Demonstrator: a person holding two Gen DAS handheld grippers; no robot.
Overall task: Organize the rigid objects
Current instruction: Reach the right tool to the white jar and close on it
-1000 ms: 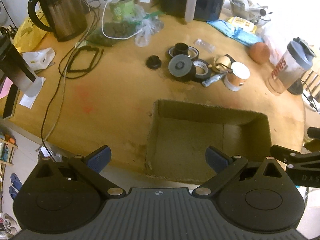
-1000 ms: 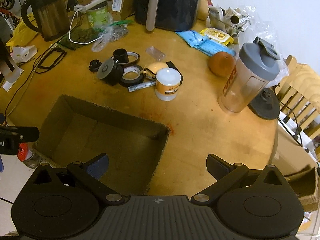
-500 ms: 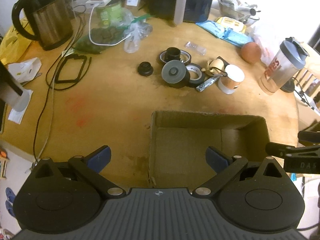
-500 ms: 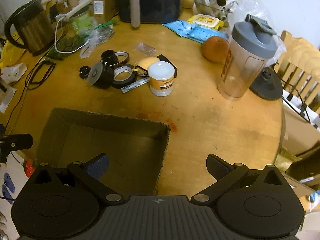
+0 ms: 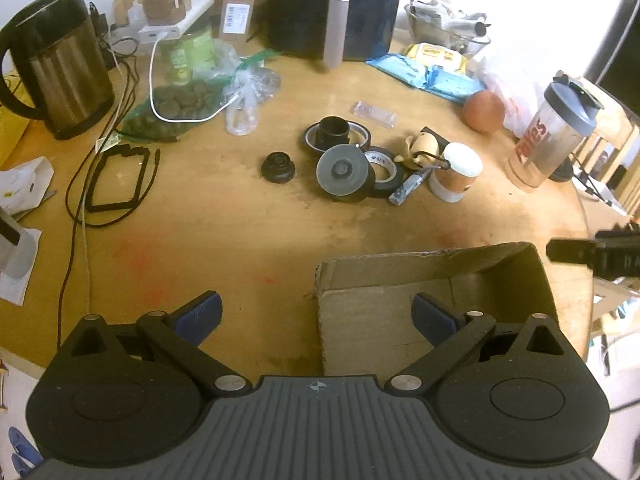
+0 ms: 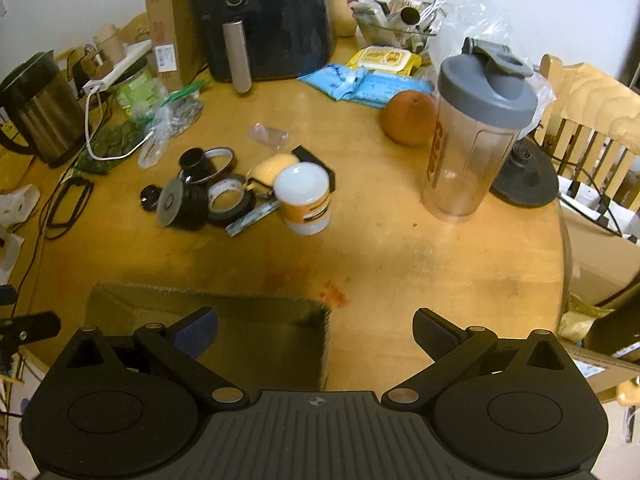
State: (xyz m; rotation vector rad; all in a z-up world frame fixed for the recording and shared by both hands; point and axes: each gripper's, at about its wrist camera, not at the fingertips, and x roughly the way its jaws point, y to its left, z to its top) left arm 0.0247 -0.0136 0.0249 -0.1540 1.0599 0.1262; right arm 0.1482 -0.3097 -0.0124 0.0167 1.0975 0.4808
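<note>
An open cardboard box (image 5: 436, 268) (image 6: 208, 300) sits at the near edge of the round wooden table. Beyond it lies a cluster: a black cap (image 5: 278, 166), a grey-lidded black container (image 5: 343, 172) (image 6: 176, 204), black tape rolls (image 5: 380, 168) (image 6: 230, 200), a white-lidded orange jar (image 5: 456, 176) (image 6: 305, 198) and a small foil tube (image 5: 410, 188). My left gripper (image 5: 316, 314) is open and empty above the box's left wall. My right gripper (image 6: 314, 326) is open and empty above the box's right corner.
A kettle (image 5: 56, 64), cables (image 5: 116, 176), an air fryer (image 5: 332, 8) (image 6: 260, 16), blue packets (image 6: 360, 82), an orange (image 6: 408, 118) and a shaker bottle (image 6: 476, 132) (image 5: 552, 136) ring the far table. A wooden chair (image 6: 592, 120) stands right.
Both grippers have moved forward and tilted up over the table, so the box now sits lower in each view. Both stay open and empty.
</note>
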